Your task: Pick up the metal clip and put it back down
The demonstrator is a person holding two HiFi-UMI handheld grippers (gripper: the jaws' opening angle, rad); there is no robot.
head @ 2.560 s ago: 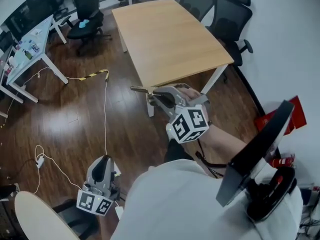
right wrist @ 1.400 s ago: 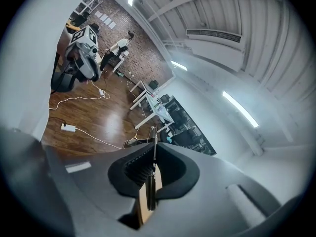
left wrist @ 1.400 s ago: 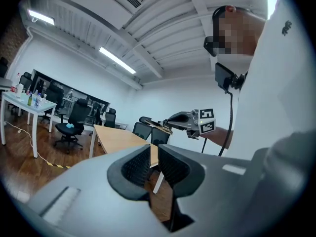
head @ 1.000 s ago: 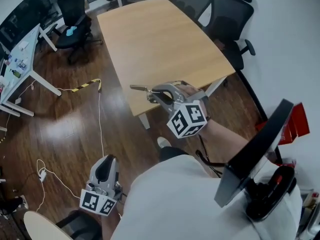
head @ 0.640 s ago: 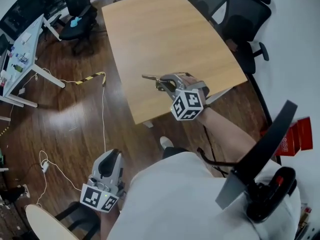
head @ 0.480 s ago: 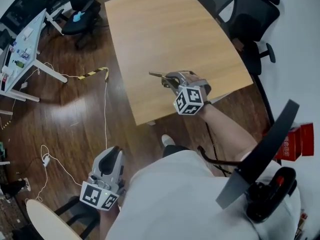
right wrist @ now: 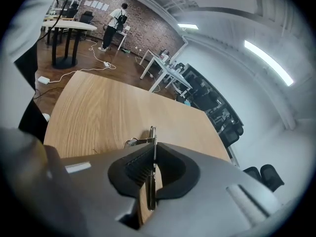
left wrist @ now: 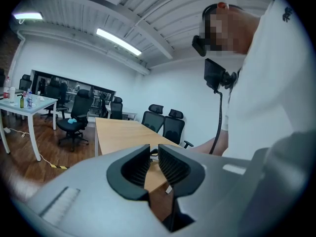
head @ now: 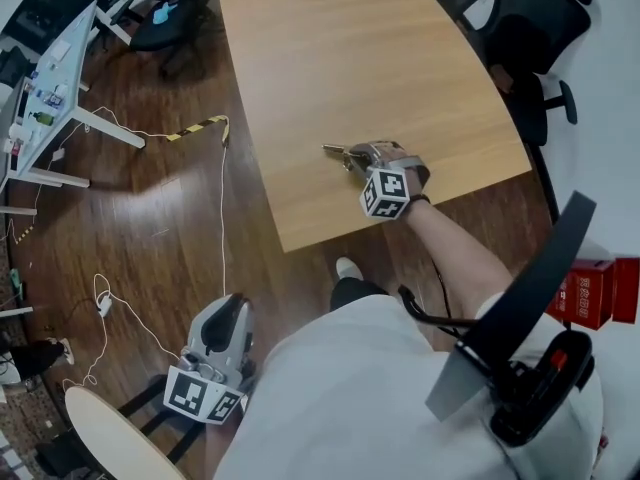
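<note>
My right claw was clamped tight on the metal clip, its two dark ribbed pads pressing the thin flat strip edge-on between them. The clip's front end stuck out past the claw tips, with a small wire loop showing just to the left of it. Seen from my head, that claw hung low over the near part of the wooden table, and the clip pointed away from its tips toward the table's left edge; whether the clip touched the tabletop I could not tell. The marker cube sat at the back of the claw, toward my wrist. Beyond the claw tips the tabletop ran on bare, with black office chairs off to the claw's right at the table's far side. My left claw hung down at my side over the dark wood floor, well apart from the table, its pads parted by a narrow gap with nothing in it. A white cable trailed across the floor off to that claw's left.
</note>
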